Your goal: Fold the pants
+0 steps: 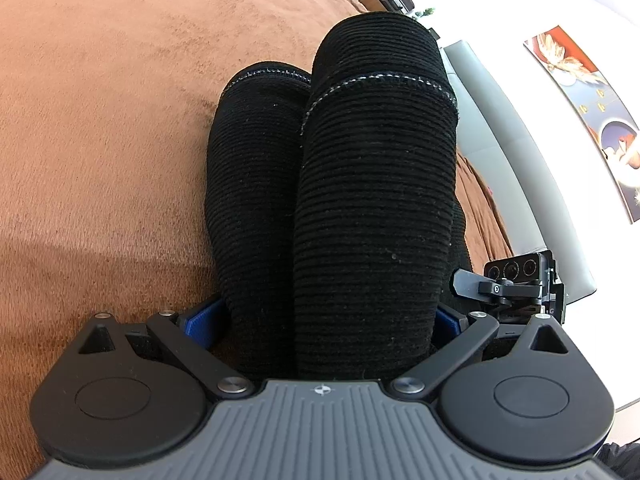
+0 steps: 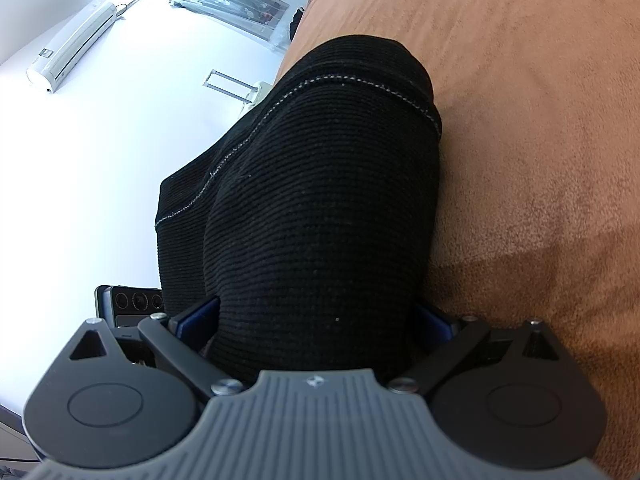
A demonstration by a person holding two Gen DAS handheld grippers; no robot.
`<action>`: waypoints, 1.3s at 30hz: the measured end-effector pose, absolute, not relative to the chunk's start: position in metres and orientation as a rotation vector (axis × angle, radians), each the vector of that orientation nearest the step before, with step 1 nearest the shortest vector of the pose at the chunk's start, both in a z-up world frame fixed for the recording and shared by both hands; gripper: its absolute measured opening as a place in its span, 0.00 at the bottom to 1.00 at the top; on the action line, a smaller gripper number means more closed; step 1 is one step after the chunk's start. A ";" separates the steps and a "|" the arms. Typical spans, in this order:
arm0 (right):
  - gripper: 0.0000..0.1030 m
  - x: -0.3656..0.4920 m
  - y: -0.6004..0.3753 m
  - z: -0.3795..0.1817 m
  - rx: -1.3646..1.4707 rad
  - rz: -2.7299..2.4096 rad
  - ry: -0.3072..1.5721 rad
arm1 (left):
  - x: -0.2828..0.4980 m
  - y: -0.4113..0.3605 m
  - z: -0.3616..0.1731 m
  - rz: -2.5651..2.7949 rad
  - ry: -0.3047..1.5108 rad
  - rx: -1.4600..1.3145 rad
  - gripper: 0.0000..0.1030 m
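Black pants (image 1: 360, 208) bunched over the brown blanket (image 1: 104, 128), rising toward 12 o'clock. Left gripper (image 1: 320, 320) clamped on 2 thick folds; right gripper (image 2: 316, 316) clamped on the cloth, wall (image 2: 80, 140) at 9 o'clock.

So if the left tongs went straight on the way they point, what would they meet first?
The black pants: the left tongs already clamp that fabric, which fills the line ahead. Beyond it probably lies the brown blanket, though depth is unclear.
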State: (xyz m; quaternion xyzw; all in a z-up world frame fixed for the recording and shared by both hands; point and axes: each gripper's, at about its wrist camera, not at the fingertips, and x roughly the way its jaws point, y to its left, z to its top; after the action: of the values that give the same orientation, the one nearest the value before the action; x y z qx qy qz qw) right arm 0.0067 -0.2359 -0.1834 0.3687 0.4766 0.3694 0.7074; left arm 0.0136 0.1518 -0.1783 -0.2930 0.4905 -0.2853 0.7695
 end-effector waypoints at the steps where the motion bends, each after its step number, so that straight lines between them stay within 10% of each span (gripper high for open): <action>1: 0.91 0.007 -0.236 -0.183 0.819 0.822 1.058 | 0.014 0.152 -0.178 -0.622 1.069 -0.638 1.00; 39: 0.68 -0.055 -0.329 -0.121 0.822 0.677 0.783 | 0.048 0.058 -0.134 -0.778 1.024 -0.659 0.82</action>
State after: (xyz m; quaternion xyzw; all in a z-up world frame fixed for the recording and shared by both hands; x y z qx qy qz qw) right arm -0.0546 -0.3286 -0.1206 0.3815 0.3637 0.3145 0.7895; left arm 0.0476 0.0578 -0.1341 -0.3015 0.4684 -0.3559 0.7503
